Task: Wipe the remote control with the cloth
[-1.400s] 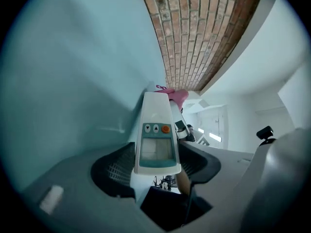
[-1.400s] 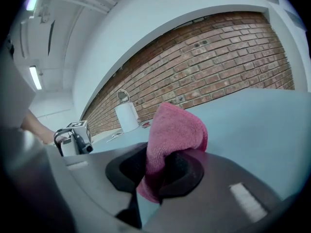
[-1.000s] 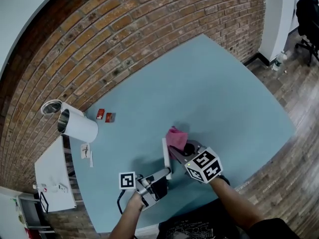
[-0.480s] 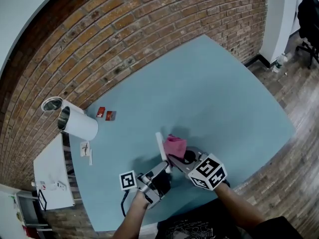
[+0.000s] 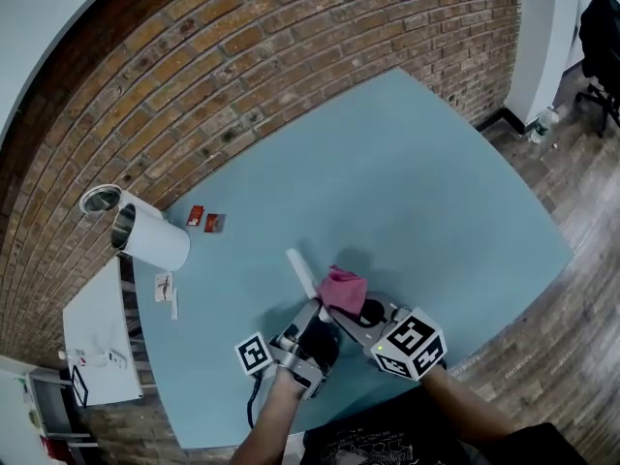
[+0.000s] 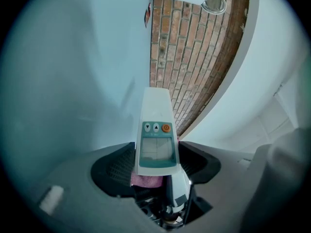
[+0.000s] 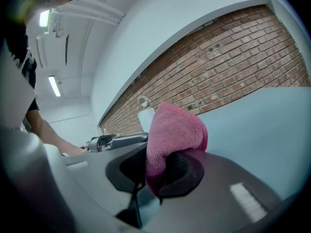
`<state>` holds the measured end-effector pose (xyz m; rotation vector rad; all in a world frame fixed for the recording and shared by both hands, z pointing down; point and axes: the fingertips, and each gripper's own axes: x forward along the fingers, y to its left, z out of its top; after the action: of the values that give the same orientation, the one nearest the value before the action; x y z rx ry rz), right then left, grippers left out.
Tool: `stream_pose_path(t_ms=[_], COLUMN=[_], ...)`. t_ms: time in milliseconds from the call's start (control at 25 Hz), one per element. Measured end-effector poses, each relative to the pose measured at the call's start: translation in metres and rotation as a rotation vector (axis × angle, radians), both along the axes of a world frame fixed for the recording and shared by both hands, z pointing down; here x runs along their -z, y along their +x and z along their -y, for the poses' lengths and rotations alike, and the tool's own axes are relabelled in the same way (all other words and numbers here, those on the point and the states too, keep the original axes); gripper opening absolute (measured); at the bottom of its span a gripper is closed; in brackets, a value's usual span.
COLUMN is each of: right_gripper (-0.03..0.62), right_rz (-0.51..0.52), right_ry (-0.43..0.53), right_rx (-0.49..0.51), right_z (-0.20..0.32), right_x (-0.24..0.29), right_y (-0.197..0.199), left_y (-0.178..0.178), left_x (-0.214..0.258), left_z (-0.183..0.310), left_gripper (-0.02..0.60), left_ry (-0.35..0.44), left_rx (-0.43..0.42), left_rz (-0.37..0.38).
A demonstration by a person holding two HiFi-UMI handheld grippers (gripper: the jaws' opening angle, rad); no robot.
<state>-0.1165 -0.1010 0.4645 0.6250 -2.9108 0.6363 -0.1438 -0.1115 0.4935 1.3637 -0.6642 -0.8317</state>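
Jaws, left gripper (image 6: 155, 163): set fairly wide and clamped across the width of the remote (image 6: 156, 130), at its screen.
Jaws, right gripper (image 7: 163, 171): pinched narrow on a fold of the pink cloth (image 7: 176, 129), which stands bunched beyond the tips.
Remote, place: held off the blue surface (image 5: 436, 182), just beside the cloth and on the cloth's left in the head view. Pink shows under its held end in the left gripper view, so contact there is likely.
Remote, long axis: runs from the left jaws away from the cloth, free end slanting toward the brick wall (image 5: 291, 56), button face turned to the left gripper's camera.
Deciding relation: cloth sits at the held end, behind the remote's face. In my judgement the right gripper must carry it along that axis toward the free end and round to the button face.
Change since earlier: free end has swung from nearly straight ahead to a leftward slant away from the cloth. Both grippers have drawn slightly nearer the person. Cloth remains beside the remote.
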Motion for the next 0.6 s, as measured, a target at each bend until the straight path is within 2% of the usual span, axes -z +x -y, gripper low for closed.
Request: stream_pose_path(t_ms=[240, 600], right_gripper=[0.066, 0.066], right_rz=[-0.002, -0.002], right_ry=[0.002, 0.038], right_rx=[0.027, 0.087], right_z=[-0.014, -0.035], right_x=[-0.002, 0.006], right_y=[0.001, -0.014], left_y=[-0.014, -0.018], left_x=[-0.002, -0.004], left_z=[0.005, 0.002], left_gripper=[0.273, 0.273], left_ry=[-0.009, -0.02], left_rx=[0.12, 0.178], left_rz=[-0.034, -0.018])
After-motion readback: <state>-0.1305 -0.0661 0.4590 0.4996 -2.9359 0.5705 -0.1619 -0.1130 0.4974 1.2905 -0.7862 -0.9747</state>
